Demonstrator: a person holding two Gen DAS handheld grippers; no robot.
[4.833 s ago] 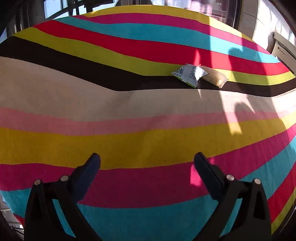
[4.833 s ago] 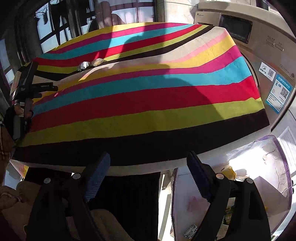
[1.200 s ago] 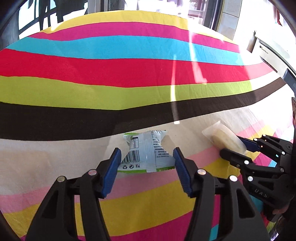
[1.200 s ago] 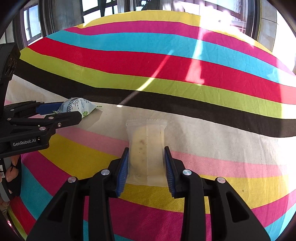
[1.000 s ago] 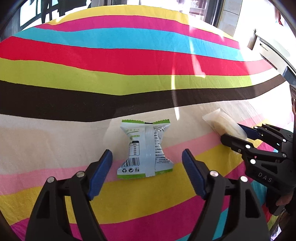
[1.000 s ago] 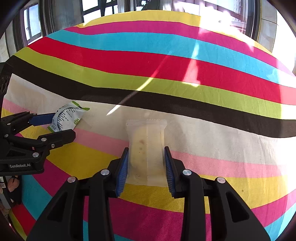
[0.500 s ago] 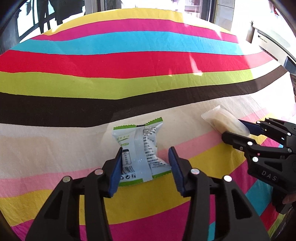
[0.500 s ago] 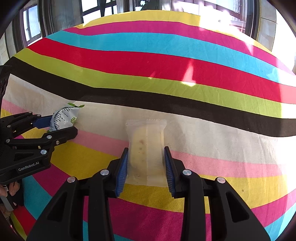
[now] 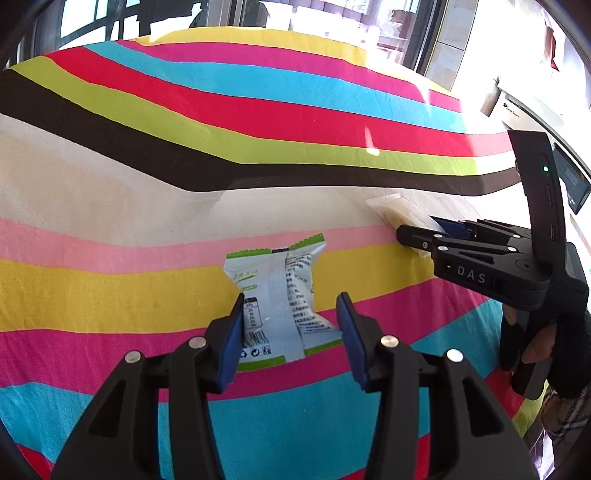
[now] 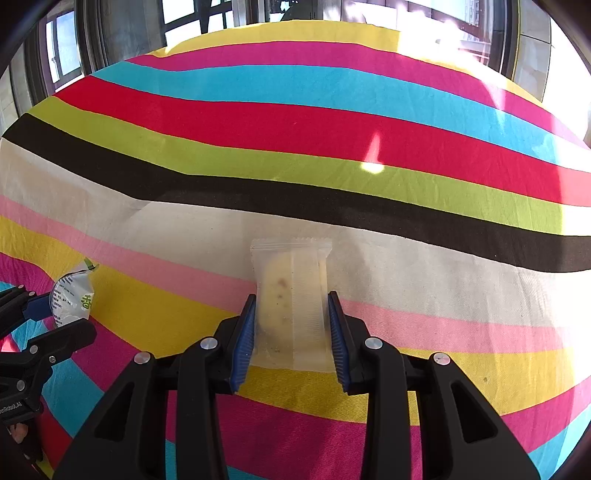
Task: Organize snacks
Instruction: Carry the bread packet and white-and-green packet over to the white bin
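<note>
A white and green snack packet is pinched at its waist between the blue pads of my left gripper; whether it hangs just above the striped cloth or rests on it is unclear. It also shows at the left of the right wrist view. A clear-wrapped pale cake is held between the pads of my right gripper. In the left wrist view the right gripper holds that cake at the right.
A multicoloured striped cloth covers the table. A white appliance stands beyond the table's right side. Windows run along the far side.
My left gripper closed on the green packet and has drawn back with it toward the near stripes. My right gripper has kept its hold on the cake.
</note>
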